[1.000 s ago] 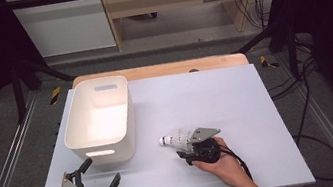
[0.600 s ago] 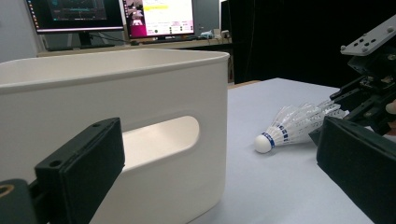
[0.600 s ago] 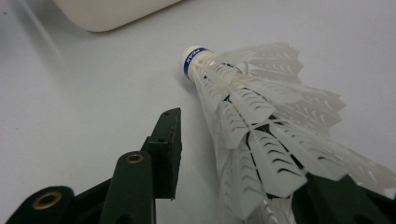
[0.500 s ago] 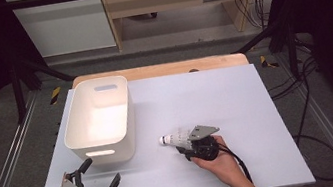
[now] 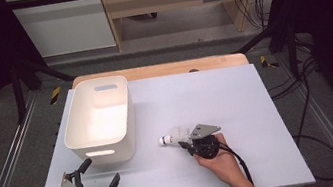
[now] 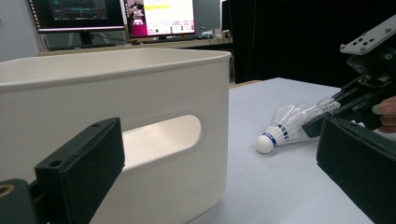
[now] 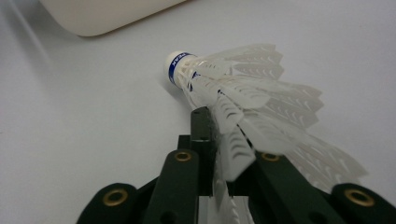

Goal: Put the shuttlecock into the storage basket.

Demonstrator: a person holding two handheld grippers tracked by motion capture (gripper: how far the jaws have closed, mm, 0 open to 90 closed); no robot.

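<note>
A white feathered shuttlecock [image 5: 173, 136] lies on its side on the white table mat [image 5: 214, 91], its cork pointing toward the bin. My right gripper [image 5: 185, 142] has just been closing its jaws, and they now pinch the feather skirt. In the right gripper view the feathers [image 7: 243, 88] stick out from between the shut jaws of the right gripper [image 7: 212, 128]. My left gripper [image 5: 100, 173] rests open at the front left edge with nothing between its fingers. In the left gripper view its jaws stand wide, framing the shuttlecock [image 6: 285, 126] and the right gripper [image 6: 348, 105].
A white plastic bin [image 5: 71, 129] with handle cut-outs stands at the left of the mat, close in front of the left gripper [image 6: 222, 140]; its wall [image 6: 140, 88] is near. A wooden strip runs along the mat's far edge. Monitors glow behind the bin.
The right gripper's jaws have closed onto the shuttlecock's feathers. Both hands and the bin have stayed where they were.
</note>
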